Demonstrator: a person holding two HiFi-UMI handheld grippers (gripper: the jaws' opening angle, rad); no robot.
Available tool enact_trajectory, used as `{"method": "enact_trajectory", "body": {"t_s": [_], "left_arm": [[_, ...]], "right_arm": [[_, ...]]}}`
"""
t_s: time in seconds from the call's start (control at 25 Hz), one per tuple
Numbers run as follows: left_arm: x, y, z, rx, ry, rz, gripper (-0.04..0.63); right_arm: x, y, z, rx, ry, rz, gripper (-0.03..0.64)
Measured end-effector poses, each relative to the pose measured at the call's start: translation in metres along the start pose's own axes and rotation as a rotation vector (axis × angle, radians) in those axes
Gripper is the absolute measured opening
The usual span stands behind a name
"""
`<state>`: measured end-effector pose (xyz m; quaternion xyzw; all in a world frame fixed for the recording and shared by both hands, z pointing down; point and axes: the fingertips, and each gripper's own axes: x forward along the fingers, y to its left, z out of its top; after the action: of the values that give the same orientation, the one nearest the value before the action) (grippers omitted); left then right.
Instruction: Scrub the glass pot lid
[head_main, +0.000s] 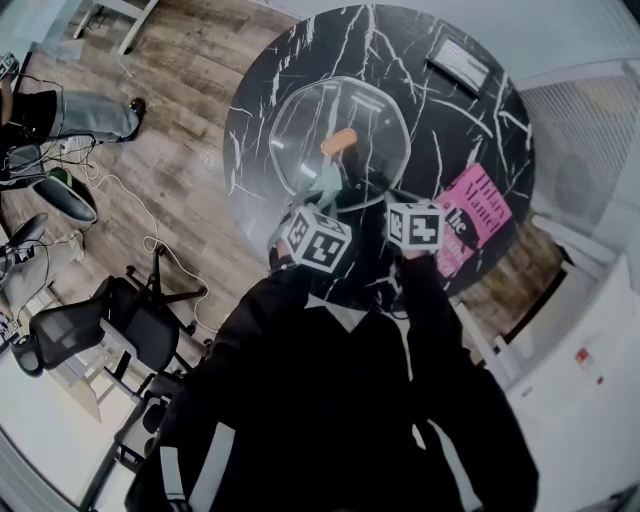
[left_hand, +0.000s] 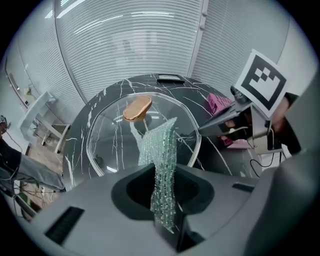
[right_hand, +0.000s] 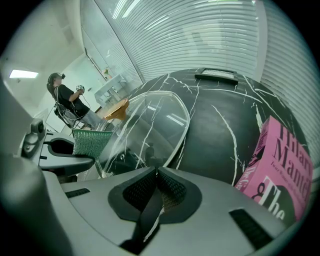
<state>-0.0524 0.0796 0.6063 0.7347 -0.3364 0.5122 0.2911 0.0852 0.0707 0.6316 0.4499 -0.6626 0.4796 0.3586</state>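
Glass pot lid (head_main: 300, 125) lies flat, knob-up, on the round black marble table (head_main: 455, 130), toward the table's left half, with the orange knob (head_main: 338, 141) near its middle.

Left gripper (head_main: 322, 205) is clamped on a green mesh scrubber (left_hand: 162, 155). The cloth stands up out of the jaws and leans forward over the lid's near edge. Contact with the glass is unclear from any view.

Right gripper (head_main: 398, 200) has its jaws closed together with nothing between them. It sits just right of the left one, at the lid's near-right rim.

Key relation: in the left gripper view the lid (left_hand: 107, 140) is straight ahead and below the scrubber, with the knob (left_hand: 137, 108) just beyond the cloth tip. In the right gripper view the lid (right_hand: 155, 117) is ahead and to the left, so the left gripper is the better placed of the two.

Judgement: scrubbing looks about to begin or barely under way. The next move needs the scrubber pressed down and swept forward across the glass around the knob. Nothing holds the lid, so it may slide.

Pink book (head_main: 475, 215) lies right of the lid, apart from it.
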Motion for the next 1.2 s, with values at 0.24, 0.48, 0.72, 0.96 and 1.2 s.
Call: {"method": "enact_trajectory", "body": {"t_s": [0.24,0.48,0.72,0.96,1.2], "left_arm": [[0.000,-0.004,0.003,-0.034,-0.006,-0.020,0.069],[0.001,-0.014,0.008,-0.034,-0.010,-0.056,0.069],[0.003,-0.026,0.014,-0.038,-0.010,-0.086,0.069],[0.003,-0.037,0.021,-0.066,-0.013,-0.142,0.069],[0.005,-0.042,0.022,-0.064,-0.010,-0.141,0.069]], "right_arm": [[0.002,-0.001,-0.002,0.005,0.001,-0.001,0.014],[0.001,0.004,0.002,0.001,-0.012,0.016,0.014],[0.001,0.004,0.000,0.005,0.000,0.022,0.014],[0.001,0.003,0.000,-0.004,0.001,0.017,0.014],[0.001,0.004,0.002,-0.017,-0.011,0.016,0.014]]}}
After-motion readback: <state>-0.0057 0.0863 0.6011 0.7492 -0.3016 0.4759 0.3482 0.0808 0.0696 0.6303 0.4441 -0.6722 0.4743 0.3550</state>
